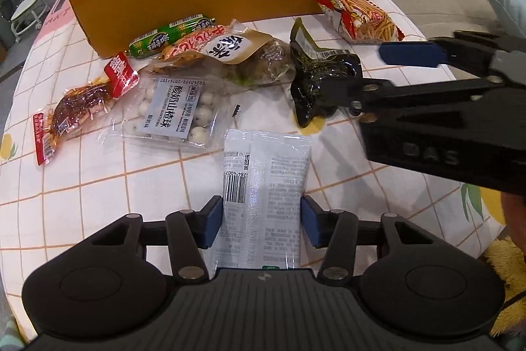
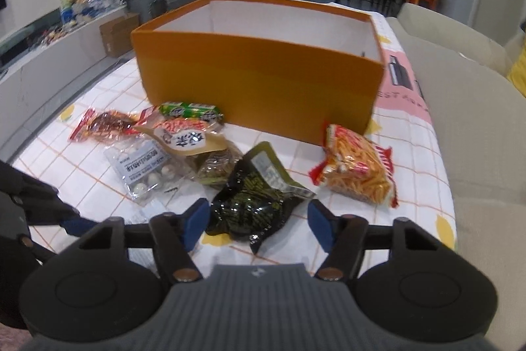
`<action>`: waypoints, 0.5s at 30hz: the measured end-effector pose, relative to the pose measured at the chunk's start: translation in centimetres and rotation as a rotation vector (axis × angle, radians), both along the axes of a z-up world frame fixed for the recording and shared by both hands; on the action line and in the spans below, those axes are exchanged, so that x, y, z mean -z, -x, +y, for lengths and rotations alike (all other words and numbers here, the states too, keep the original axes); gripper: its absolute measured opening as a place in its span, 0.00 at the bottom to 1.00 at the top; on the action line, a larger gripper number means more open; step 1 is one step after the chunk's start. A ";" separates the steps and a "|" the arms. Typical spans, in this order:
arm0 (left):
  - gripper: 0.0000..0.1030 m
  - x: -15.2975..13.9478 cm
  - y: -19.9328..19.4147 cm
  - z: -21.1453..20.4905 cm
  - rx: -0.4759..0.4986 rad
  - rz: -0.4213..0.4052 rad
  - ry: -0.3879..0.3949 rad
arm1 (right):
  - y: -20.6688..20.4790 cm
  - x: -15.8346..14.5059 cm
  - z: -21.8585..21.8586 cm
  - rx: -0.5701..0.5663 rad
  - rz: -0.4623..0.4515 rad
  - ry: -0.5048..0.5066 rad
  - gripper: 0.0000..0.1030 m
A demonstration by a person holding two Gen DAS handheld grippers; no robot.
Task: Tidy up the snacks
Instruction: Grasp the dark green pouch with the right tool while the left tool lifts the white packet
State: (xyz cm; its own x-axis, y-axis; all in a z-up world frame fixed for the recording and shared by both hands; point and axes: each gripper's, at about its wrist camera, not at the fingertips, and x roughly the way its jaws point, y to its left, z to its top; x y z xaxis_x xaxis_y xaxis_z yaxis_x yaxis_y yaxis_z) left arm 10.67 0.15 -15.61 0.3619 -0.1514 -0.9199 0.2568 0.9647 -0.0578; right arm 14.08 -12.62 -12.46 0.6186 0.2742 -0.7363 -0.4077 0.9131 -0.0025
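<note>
Snacks lie in a loose heap on the worktop [image 1: 98, 186], which has a soft white cloth with orange squares on it. Behind them stands a big orange box [image 2: 263, 74]. It is open at the top, with smooth white walls inside, and I think the snacks are meant to go in there.

The left tool [image 1: 262, 221] is closed on a white packet [image 1: 266, 173]. Its two blue pads press the packet's long sides, so the packet sticks out flat in front. That packet is flat and smooth, with a barcode and small print on its back.

The right tool [image 2: 258, 224] is open. Its blue pads sit on either side of a black packet [image 2: 253, 206], and I cannot see them touching it. It looks ready to squeeze. This black packet is shiny and crumpled, so it may slip or bend when pinched.

Other snacks wait close to the box. A red and orange bag of sticks [image 2: 356, 168] is puffy like a pillow and lies near the box's right corner. A green sausage [image 1: 171, 37] is round and long and rests right by the box wall. A clear pack of white balls [image 1: 174, 114] is bumpy. Beside it is a red pack of brown meat [image 1: 82, 107], and a tan pack [image 1: 227, 55] lies partly over the others.

Not much is done yet, I think, since most snacks are outside the box.
</note>
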 end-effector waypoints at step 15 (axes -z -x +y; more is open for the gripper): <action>0.76 0.4 0.1 -1.0 0.072 -0.037 -0.033 | -1.5 2.8 2.3 -0.053 0.015 0.057 0.58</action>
